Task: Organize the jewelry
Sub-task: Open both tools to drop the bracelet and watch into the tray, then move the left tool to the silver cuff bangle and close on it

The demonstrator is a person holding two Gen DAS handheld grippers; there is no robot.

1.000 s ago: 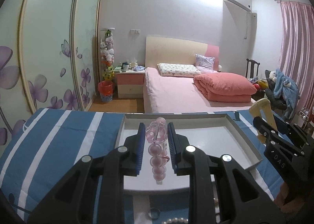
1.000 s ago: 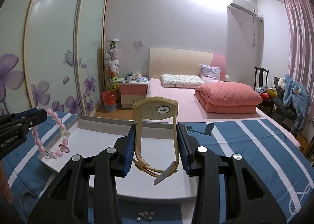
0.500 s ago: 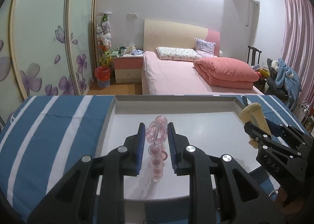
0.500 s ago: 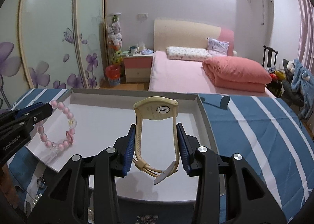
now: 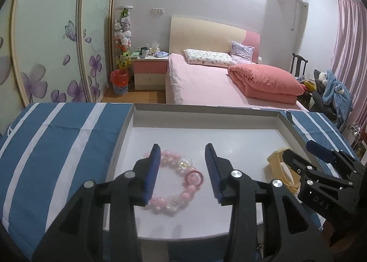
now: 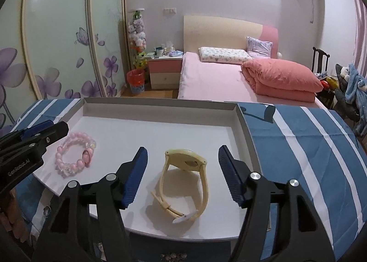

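Observation:
A pink bead bracelet (image 5: 174,181) lies flat on the floor of the white tray (image 5: 206,115). My left gripper (image 5: 182,171) hovers over it, its jaws opening and the pads clear of the beads. A cream-yellow wristwatch (image 6: 185,179) rests on its side in the same tray (image 6: 160,103). Around it my right gripper (image 6: 182,174) has its jaws opening, neither pad touching the strap. The bracelet (image 6: 73,156) also shows at the left of the right wrist view, under the left gripper's fingertips (image 6: 49,130). The watch (image 5: 278,165) peeks out beside the right gripper's fingers (image 5: 318,149).
The tray sits on a blue and white striped cloth (image 5: 57,142). Small loose jewelry pieces (image 6: 172,256) lie on the cloth near the tray's front edge. Behind the table are a pink bed (image 5: 218,83), a nightstand (image 5: 150,73) and sliding wardrobe doors.
Both grippers came down to the tray and their jaws spread. The bracelet and the watch, held upright before, now lie on the tray floor.

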